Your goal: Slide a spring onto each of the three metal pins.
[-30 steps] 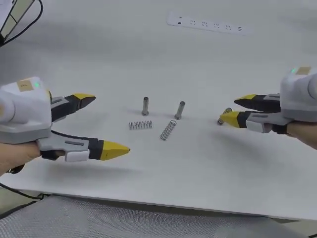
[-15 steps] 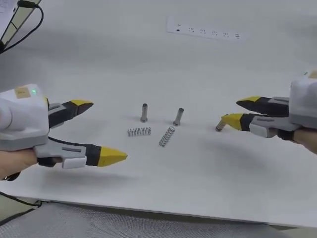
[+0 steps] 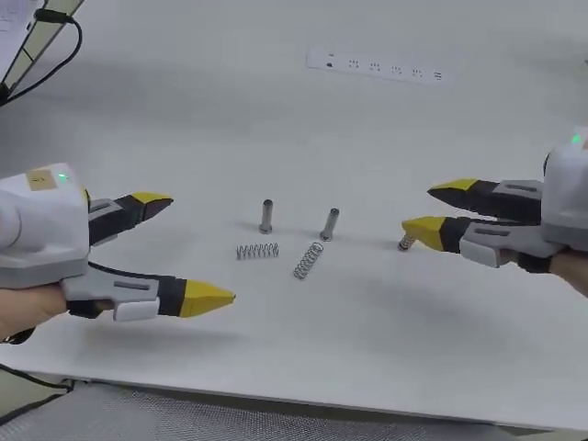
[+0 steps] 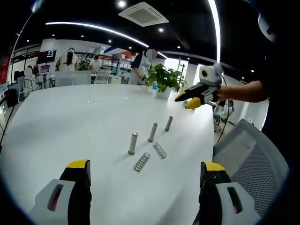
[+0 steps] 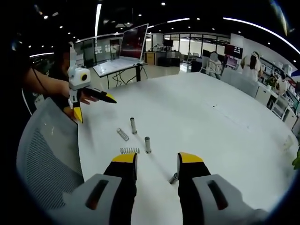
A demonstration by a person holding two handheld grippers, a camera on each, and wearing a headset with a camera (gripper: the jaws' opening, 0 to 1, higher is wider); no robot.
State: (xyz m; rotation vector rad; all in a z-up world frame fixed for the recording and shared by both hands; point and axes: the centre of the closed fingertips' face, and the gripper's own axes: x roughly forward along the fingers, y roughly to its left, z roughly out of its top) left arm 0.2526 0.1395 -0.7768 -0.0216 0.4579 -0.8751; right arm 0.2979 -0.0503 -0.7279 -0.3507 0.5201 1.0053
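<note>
**Two springs waiting**

Nearest, the left gripper (image 3: 182,248) hangs spread wide and empty. The right gripper (image 3: 432,209), parted less and empty, has its lower tip just beside the sleeved pin (image 3: 405,243). On the desk (image 3: 367,349) between them, a level spring (image 3: 257,251) and a slanted spring (image 3: 309,260) lie just before a bare pin (image 3: 266,216) and a second bare pin (image 3: 330,223), upright for loading.

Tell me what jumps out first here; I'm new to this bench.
The left gripper and right gripper, both open and yellow-tipped, hover at either side of the white table. Between them stand the bare left pin and middle pin, with the left spring and right spring lying loose in front.
</note>
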